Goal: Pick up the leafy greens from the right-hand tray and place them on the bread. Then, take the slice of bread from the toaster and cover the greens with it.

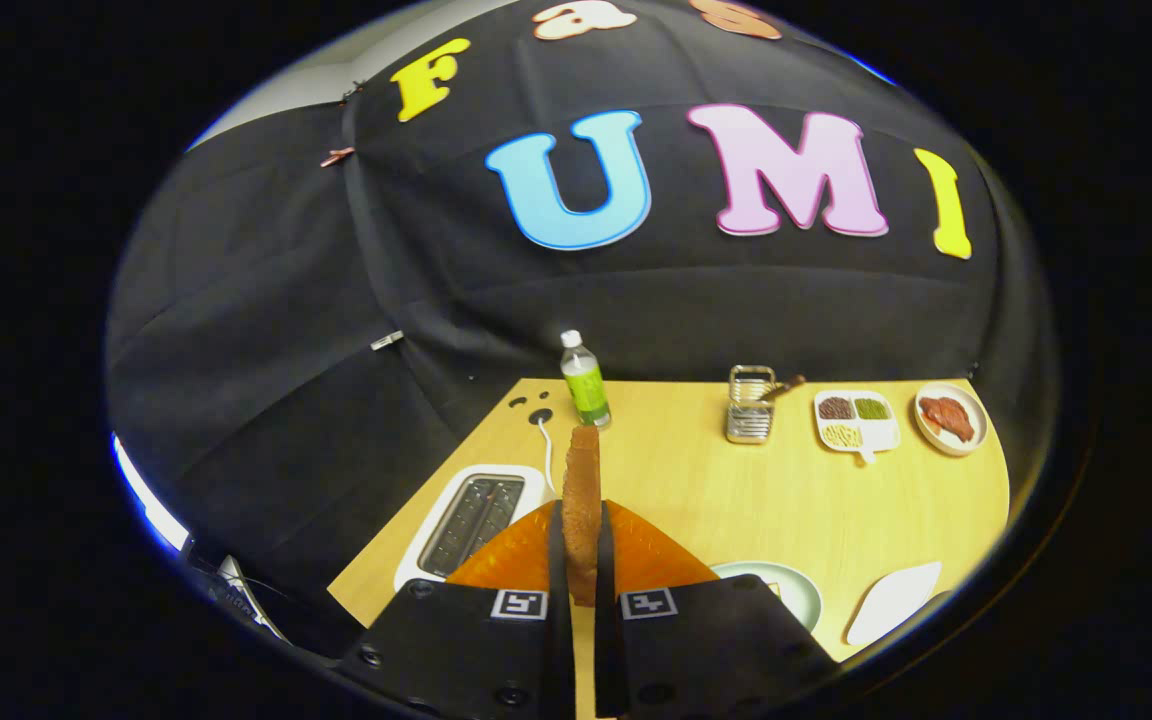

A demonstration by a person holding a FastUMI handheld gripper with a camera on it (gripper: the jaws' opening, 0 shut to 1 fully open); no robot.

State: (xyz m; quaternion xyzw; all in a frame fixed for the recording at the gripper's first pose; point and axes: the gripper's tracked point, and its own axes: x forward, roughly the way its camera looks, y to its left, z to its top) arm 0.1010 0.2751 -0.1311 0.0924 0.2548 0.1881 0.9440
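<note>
The gripper (582, 545) holds a slice of bread (582, 500) on its edge: both fingers press on the flat sides of the slice, one on each side, so the fingers are closed on it. The slice stands upright between them and rises above the fingertips, brown and toasted in colour. It is lifted above the wooden table (736, 500).

On writing: each finger carries a small square black-and-white marker near its base, with a pattern and no words. The bottle (585, 380) beyond the slice has a green label, but the text on it is too small to read.

The toaster (471, 520) is white and lies just to the left of the fingers, below the slice. Its two slots are dark, and I cannot tell what is inside them. A white cable runs from it toward the back of the table, near the bottle.

Just to the right of the fingers there is a pale green plate (796, 590), partly hidden by the gripper body. What lies on it I cannot tell. Further right, a white tray (891, 600) lies at the near edge of the table.

Well beyond the fingers, along the far side of the table, stand a small metal rack (749, 405), a divided white dish (856, 420) with dark, green and pale food in its compartments, and a round bowl (950, 418) with red pieces.
</note>
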